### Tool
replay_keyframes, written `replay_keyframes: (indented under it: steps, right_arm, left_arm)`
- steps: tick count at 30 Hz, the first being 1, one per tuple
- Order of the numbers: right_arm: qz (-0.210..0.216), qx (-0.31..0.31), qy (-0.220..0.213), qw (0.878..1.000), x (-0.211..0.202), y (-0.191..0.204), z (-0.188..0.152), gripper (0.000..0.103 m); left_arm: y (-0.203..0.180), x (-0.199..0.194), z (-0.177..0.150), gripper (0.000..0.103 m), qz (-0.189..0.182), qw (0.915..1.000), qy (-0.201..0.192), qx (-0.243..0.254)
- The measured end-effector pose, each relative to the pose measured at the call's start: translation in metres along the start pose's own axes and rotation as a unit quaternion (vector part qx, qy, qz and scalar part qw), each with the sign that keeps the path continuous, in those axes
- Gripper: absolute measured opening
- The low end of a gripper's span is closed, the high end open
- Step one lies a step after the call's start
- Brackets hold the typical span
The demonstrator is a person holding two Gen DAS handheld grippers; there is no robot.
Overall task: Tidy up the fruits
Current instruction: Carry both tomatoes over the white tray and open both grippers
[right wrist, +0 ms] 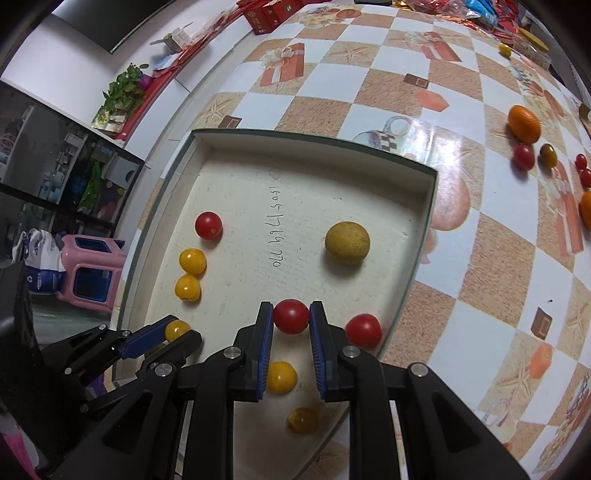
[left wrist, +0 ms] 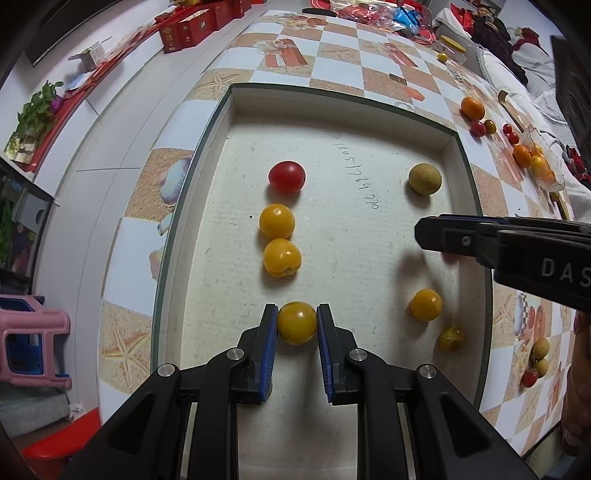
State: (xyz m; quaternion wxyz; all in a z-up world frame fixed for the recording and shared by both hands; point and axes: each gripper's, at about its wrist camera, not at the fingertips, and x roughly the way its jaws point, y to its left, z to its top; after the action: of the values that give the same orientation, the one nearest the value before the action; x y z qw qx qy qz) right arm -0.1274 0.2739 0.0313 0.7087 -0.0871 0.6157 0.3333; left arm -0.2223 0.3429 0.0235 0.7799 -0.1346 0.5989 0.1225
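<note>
A shallow white tray (left wrist: 465,258) with low raised walls sits on a checked table (left wrist: 332,44), its left wall running along the table's left edge; the widest bare floor lies down the tray's middle, where handwritten digits (left wrist: 360,177) run. In the left wrist view, a column stands left of centre: a red tomato (left wrist: 287,177) farthest, then two yellow tomatoes (left wrist: 277,221) (left wrist: 282,257) touching each other. Near the far right corner rests a tan round fruit (left wrist: 424,178); nearer on the right lie another yellow tomato (left wrist: 426,305) and a darker, mottled yellow one (left wrist: 451,338) close to the right wall. The left gripper (left wrist: 297,323) pinches a yellow tomato (left wrist: 297,322) between its blue pads, at the near end of the column and just above the tray floor. The right gripper (right wrist: 291,317) reaches in over the right wall and is clamped on a red tomato (right wrist: 291,316), with a second red tomato (right wrist: 363,330) just to its right by the wall. Beyond the tray to the far right, loose on the table, lie an orange citrus (right wrist: 523,123) and small red tomatoes (right wrist: 523,157). Red boxes (left wrist: 192,26) crowd the far left, and a pink stool (left wrist: 33,343) stands on the floor to the left.
</note>
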Motion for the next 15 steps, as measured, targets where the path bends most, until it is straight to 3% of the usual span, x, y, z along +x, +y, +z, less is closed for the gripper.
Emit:
replay_keyframes:
  steps: [14,15]
  right_arm:
    - [-0.033,-0.026,0.004,0.999,0.018,0.004,0.010,0.023]
    - [-0.033,-0.032,0.005,0.999,0.018,0.005,0.010,0.027]
  left_arm:
    - [-0.008,0.007,0.003,0.023,0.014,0.9995,-0.018,0.023]
    - [-0.009,0.007,0.003,0.032,0.012,0.9994,-0.018,0.026]
